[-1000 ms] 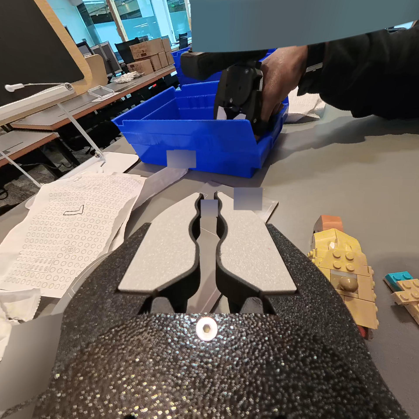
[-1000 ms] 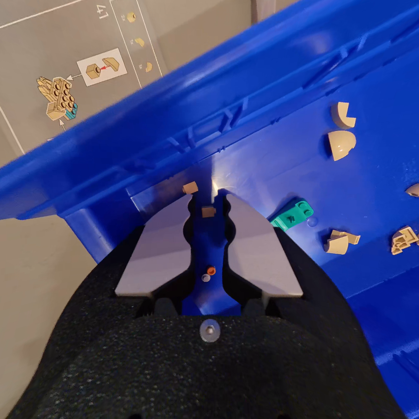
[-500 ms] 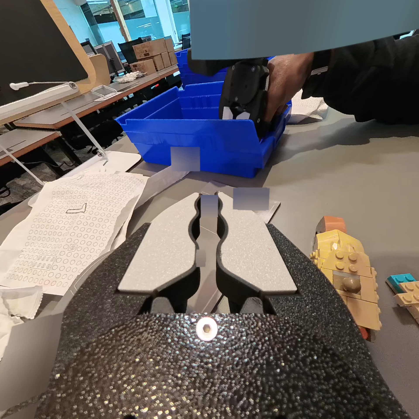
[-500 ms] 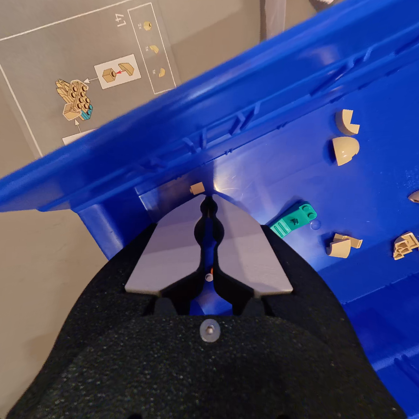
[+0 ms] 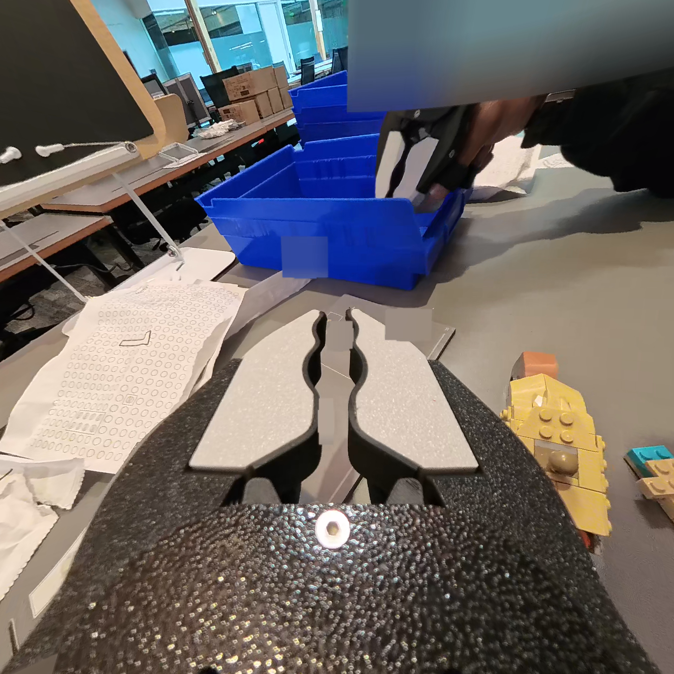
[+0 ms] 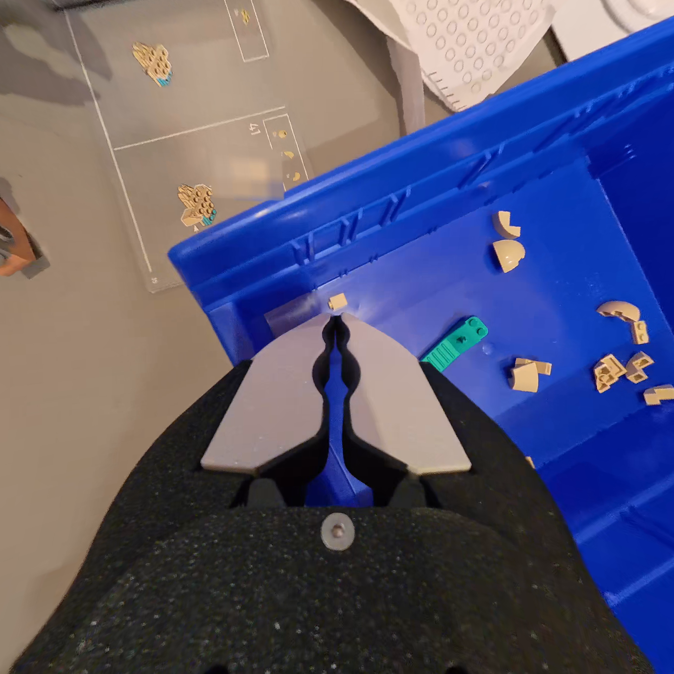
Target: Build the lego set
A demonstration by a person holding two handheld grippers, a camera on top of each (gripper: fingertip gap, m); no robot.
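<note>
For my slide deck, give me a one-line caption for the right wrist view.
Right gripper with fingertips together inside a blue bin, just short of a small tan brick.

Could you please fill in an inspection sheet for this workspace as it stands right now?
Surface: grey table, mostly bare on the right.
Things: blue bin holding loose tan pieces and a teal piece; yellow brick model on the table.
Clutter: white dotted sheets; instruction page by the bin.
Grippers: left gripper hovers over the page, fingers slightly apart, nothing between them; right gripper shut inside the bin, just short of a small tan brick.
Cables: nothing seen.
Surroundings: desks, cardboard boxes.
</note>
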